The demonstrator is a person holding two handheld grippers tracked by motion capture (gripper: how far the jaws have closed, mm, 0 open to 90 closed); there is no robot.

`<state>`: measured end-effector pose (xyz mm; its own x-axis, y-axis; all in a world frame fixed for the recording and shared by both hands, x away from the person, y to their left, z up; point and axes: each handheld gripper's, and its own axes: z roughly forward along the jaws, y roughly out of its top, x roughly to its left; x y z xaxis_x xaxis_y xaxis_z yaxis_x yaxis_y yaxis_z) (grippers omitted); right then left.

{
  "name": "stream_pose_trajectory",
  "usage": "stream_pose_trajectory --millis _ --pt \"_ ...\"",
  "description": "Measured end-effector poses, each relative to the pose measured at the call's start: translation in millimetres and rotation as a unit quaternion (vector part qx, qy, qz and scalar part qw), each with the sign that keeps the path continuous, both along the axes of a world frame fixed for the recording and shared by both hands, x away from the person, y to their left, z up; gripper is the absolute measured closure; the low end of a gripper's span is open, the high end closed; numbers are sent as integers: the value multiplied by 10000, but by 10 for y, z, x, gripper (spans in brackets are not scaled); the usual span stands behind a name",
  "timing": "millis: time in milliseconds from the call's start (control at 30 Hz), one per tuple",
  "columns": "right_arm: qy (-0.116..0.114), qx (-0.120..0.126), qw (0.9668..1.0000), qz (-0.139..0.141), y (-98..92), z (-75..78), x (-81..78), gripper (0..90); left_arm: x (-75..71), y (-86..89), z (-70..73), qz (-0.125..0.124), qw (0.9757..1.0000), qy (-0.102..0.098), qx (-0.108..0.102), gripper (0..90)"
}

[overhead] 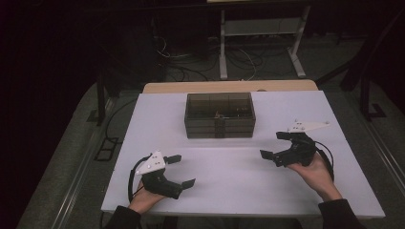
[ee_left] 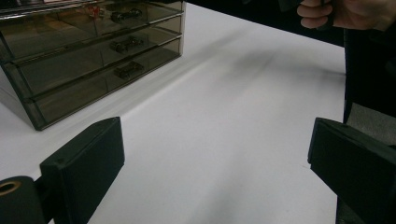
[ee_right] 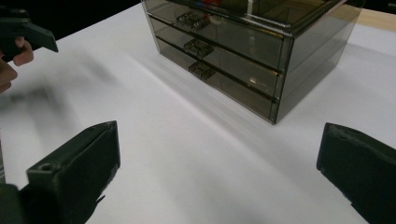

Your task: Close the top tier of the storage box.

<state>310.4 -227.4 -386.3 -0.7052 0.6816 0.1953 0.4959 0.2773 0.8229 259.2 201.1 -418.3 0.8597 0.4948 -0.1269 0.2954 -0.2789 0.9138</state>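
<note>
Two black two-jaw grippers hover low over a white table (overhead: 143,119), jaws spread wide, holding nothing. Ahead, between them, sits a smoky translucent plastic three-drawer chest (overhead: 219,115), handles facing the person. The right gripper (overhead: 273,146) looks nearer than the left gripper (overhead: 182,170).

Dim room, white counter (overhead: 239,186) lit.
Behind counter's far edge: white frame legs (overhead: 260,43), tangled cables (overhead: 191,67) on grey floor (overhead: 62,157); bkgd walls black.
</note>
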Motion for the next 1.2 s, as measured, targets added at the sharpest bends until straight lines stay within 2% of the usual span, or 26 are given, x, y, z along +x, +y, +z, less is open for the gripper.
stream_pose_trajectory --millis 667,1200 --pt "20 213 9993 -308 -305 -281 -324 0 -4 -2 4 5 10000 -4 3 30" --pt "-155 354 9973 -631 -538 -387 -545 0 -7 12 9 6 10000 -12 -18 30"
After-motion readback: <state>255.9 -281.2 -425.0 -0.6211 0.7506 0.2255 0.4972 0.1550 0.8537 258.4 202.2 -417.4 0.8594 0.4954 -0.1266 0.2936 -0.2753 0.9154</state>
